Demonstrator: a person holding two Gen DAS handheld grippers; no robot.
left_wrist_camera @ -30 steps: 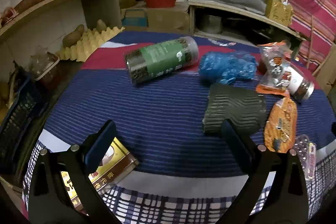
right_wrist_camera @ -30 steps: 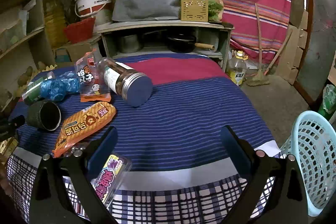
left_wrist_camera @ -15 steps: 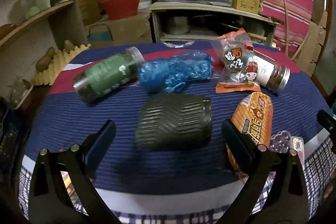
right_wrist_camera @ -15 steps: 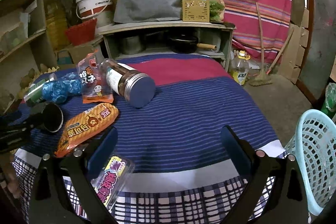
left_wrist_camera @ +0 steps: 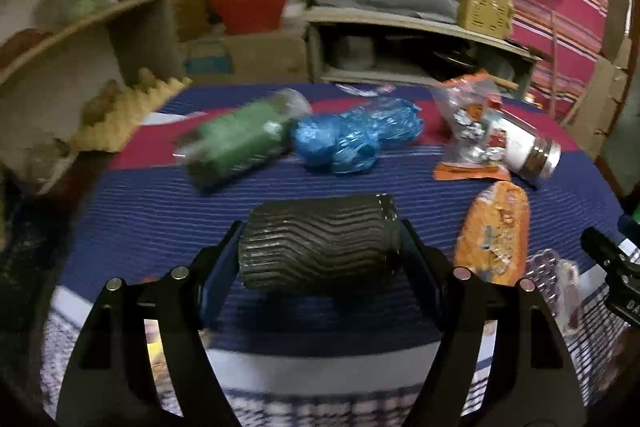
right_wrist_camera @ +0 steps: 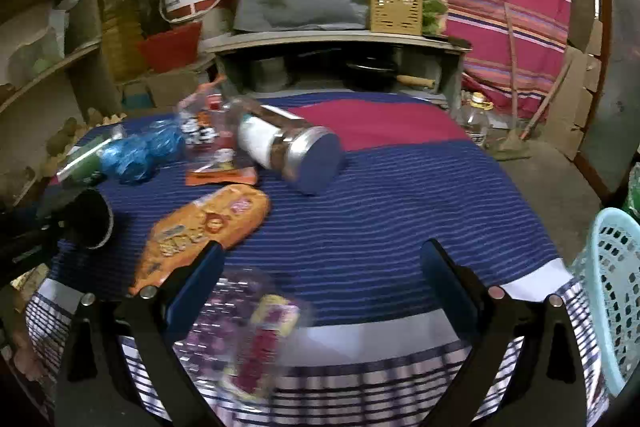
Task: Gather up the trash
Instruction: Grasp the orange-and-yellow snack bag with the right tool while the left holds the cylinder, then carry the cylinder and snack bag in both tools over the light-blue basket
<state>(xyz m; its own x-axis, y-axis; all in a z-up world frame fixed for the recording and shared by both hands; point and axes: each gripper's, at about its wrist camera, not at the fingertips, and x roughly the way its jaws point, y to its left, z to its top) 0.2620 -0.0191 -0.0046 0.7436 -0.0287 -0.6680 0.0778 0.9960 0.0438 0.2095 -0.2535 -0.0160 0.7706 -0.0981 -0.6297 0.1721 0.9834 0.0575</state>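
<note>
Dark ribbed plastic cup [left_wrist_camera: 320,241] laid on its side on the blue striped tablecloth [left_wrist_camera: 160,211], bracketed end to end by the left gripper [left_wrist_camera: 320,259], jaws just closing (contact unclear), right gripper [right_wrist_camera: 320,275] held open near a clear candy pack [right_wrist_camera: 248,327], pale blue laundry basket [right_wrist_camera: 608,291] far right.

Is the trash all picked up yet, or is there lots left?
Nothing looks collected yet: the visible part of the light blue basket shows no trash. In hand: the left gripper has just been closing around the dark ribbed cup. Left: green bottle, blue plastic wad, orange snack bag, jar.
</note>
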